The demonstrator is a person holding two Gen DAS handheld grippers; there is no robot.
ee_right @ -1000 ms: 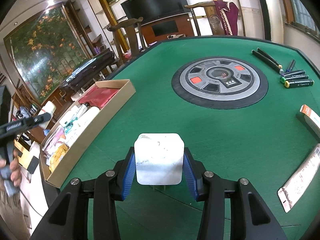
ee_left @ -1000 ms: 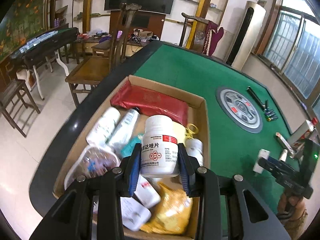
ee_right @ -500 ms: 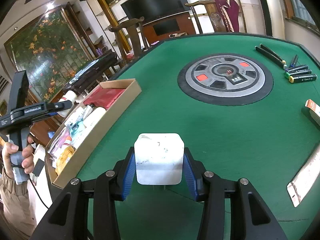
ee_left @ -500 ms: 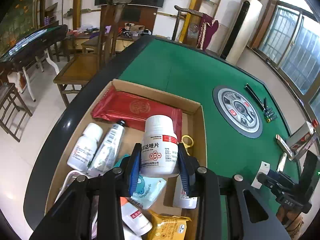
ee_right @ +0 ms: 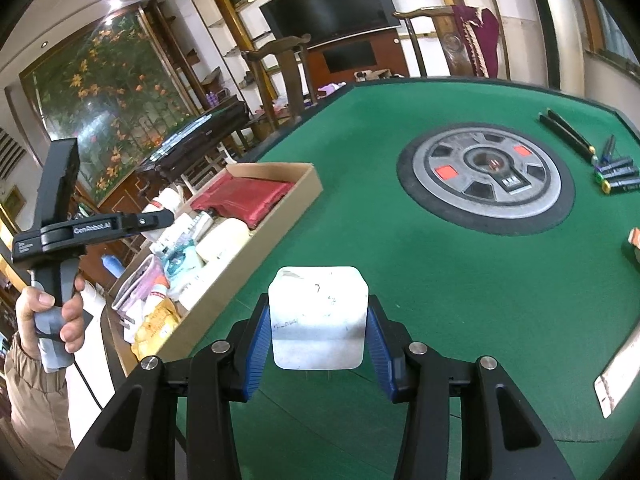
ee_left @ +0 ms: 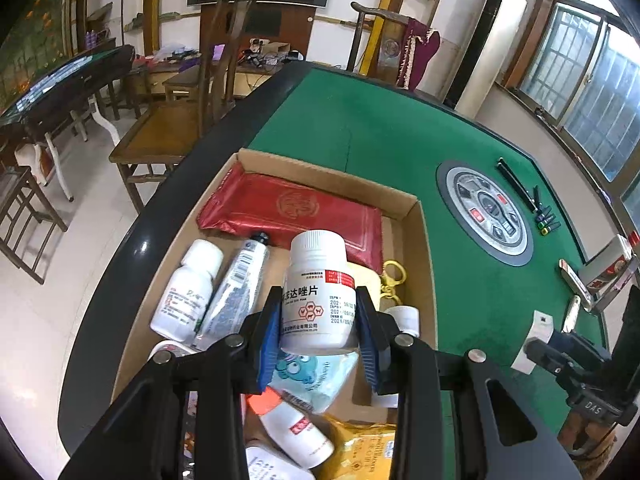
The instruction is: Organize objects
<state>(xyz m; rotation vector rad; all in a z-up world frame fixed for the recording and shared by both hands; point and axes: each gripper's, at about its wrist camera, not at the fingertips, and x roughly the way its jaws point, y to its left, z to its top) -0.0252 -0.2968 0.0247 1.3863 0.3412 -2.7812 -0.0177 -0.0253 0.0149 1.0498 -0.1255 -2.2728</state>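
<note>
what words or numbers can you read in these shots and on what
"GenRobot.AI": on the side of the left tool.
"DAS": on the right tool's body.
"7": handwritten on the white block.
Chinese characters, partly read "达唑片": on the pill bottle; its small print and dates are too blurred.
Other labels in the cardboard box: unreadable.

Wooden chairs point(ee_left: 176, 120), wall television point(ee_right: 332, 4), perhaps tiled floor point(ee_left: 48, 280)

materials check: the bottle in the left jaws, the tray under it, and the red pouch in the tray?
Bottle: looks like opaque white plastic, semi-gloss, ribbed screw cap, printed paper label.
Tray: brown corrugated cardboard, matte; raw cut edges and folded corner show.
Red pouch: probably foil or plastic film, glossy; it shows highlights, creases and an embossed round emblem. Could be laminated paper; can't tell.
</note>
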